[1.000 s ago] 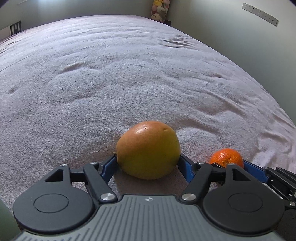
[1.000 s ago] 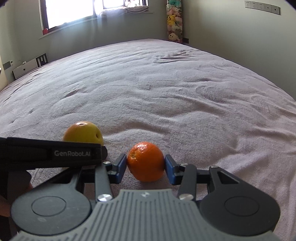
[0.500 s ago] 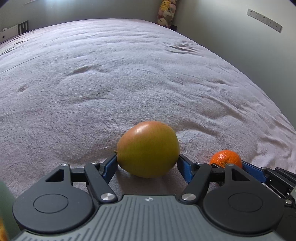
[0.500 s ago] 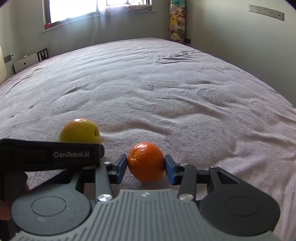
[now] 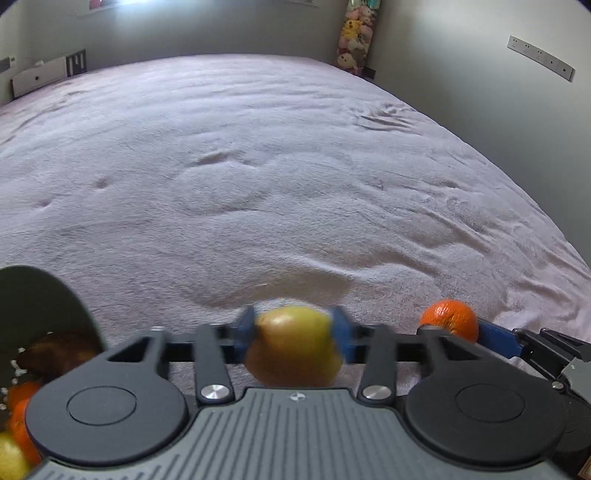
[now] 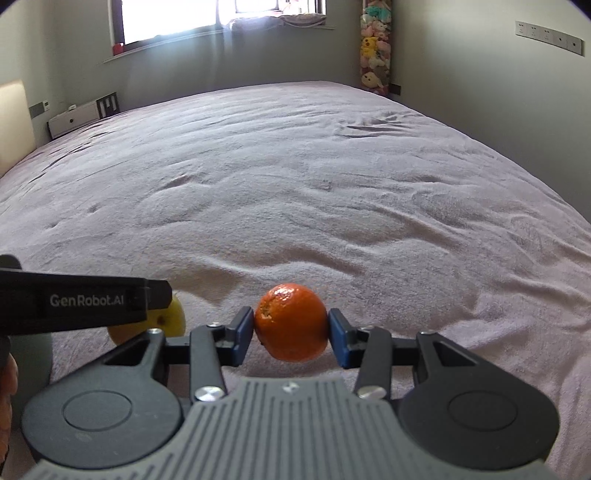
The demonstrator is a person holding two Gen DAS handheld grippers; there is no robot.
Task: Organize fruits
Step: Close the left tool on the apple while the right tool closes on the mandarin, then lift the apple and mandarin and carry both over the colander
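My left gripper (image 5: 295,330) is shut on a yellow-green pear (image 5: 293,345), blurred by motion, held above the bed. My right gripper (image 6: 291,332) is shut on an orange (image 6: 291,321), also held above the bed. In the left wrist view the orange (image 5: 448,319) and the right gripper's blue finger (image 5: 496,341) show at the right. In the right wrist view the pear (image 6: 173,319) peeks out behind the left gripper's black body (image 6: 85,301). A dark green container (image 5: 40,317) at the lower left holds several fruits (image 5: 18,424).
A wide bed with a rumpled pale purple cover (image 5: 277,166) fills both views. Walls, a window (image 6: 199,18) and a column of plush toys (image 6: 375,48) stand beyond it. A white box (image 6: 79,118) lies at the far left.
Both grippers have lifted and tilted up with their fruit. The left gripper has swung left, and the green container with fruits has come into its view.
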